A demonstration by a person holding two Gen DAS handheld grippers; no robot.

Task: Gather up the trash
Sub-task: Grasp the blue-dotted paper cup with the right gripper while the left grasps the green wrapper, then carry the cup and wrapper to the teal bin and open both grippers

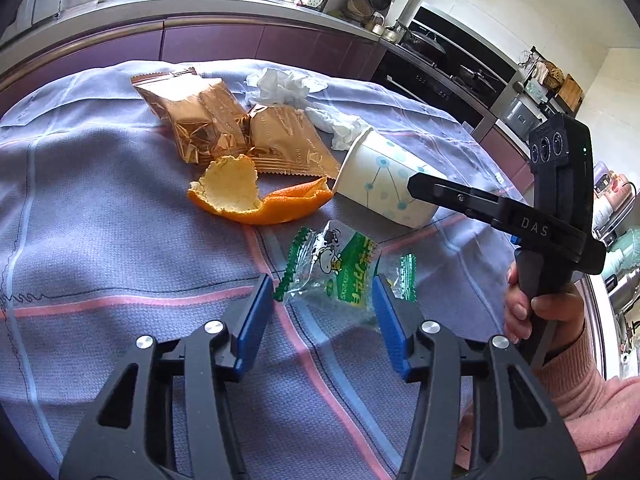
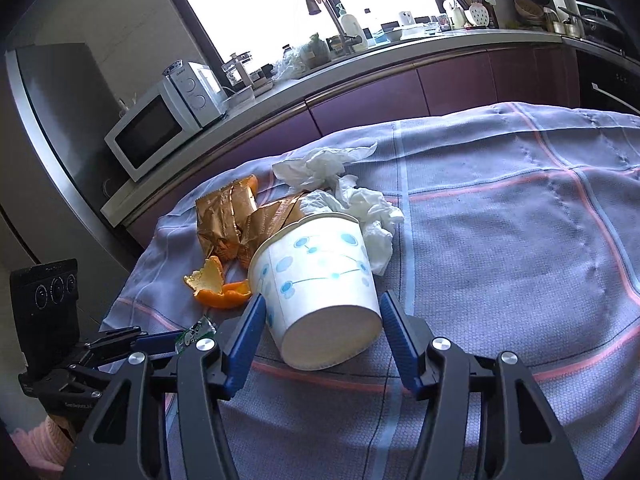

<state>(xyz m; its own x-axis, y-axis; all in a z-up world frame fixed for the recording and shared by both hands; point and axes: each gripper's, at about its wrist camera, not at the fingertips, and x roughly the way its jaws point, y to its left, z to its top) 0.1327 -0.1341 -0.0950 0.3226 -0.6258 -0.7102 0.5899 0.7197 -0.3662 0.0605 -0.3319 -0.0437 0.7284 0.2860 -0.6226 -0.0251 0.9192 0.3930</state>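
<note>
My left gripper (image 1: 322, 300) is open, its blue pads either side of a clear green candy wrapper (image 1: 340, 276) lying on the cloth. My right gripper (image 2: 322, 316) is open around the base of a white paper cup (image 2: 320, 276) with blue dots, lying on its side; the pads look just clear of it. The cup also shows in the left wrist view (image 1: 384, 180), with the right gripper (image 1: 416, 184) at it. Orange peel (image 1: 248, 196), two gold snack bags (image 1: 200, 120) and crumpled white tissues (image 1: 284, 86) lie beyond.
All of it lies on a blue-grey plaid tablecloth (image 1: 100, 200). A kitchen counter with purple cabinets (image 2: 440, 88), a microwave (image 2: 160, 128) and a sink tap stands behind the table. A stove (image 1: 440, 64) is at the far right.
</note>
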